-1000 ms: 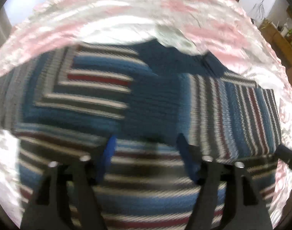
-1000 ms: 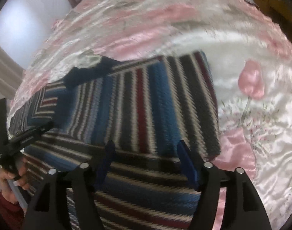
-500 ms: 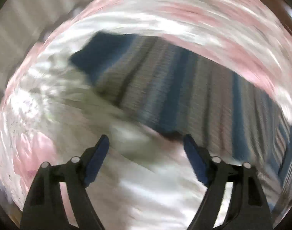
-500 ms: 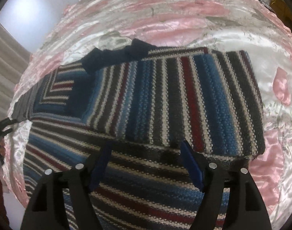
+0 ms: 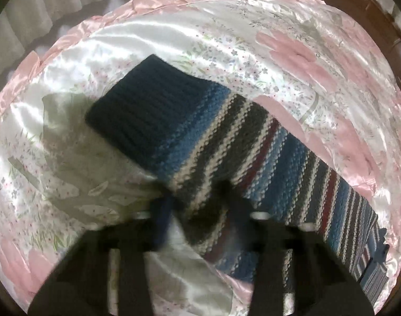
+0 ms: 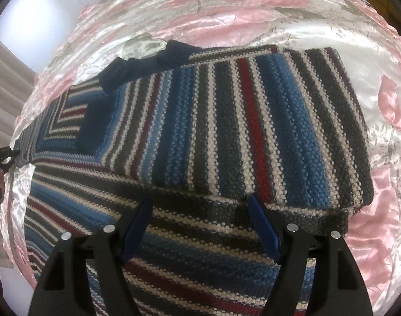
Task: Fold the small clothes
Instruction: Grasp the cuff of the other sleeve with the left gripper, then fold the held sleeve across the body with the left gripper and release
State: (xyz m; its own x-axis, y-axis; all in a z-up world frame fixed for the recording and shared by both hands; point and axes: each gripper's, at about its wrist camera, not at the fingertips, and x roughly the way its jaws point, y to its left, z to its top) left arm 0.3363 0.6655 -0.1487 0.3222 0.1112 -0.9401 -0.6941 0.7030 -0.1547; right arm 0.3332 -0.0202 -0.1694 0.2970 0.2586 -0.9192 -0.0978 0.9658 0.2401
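- Over on the left side of the bed (image 5: pixel 68 60), the sweater's sleeve (image 5: pixel 226 142) lies stretched out flat on the pink satin cover, its dark blue cuff (image 5: pixel 145 110) pointing toward the bed's far-left edge.
- The left gripper (image 5: pixel 197 208) sits at the sleeve's near edge, partway along it; its fingers look blurred, with striped knit between them. They seem to be narrowing on the fabric, but I cannot tell whether they have it pinched.
- The sleeve's long axis runs from the cuff back and to the right, into the sweater body, so I judge a fold would carry the sleeve rightward, across onto the body.
- In the middle of the bed lies the striped sweater (image 6: pixel 226 121), one sleeve already folded over its chest.
- The right gripper (image 6: pixel 200 218) hangs just over the lower part of the body, fingers spread apart and holding nothing.
- The left hand is plainly the nearer one to the loose sleeve; the right is well apart from it.
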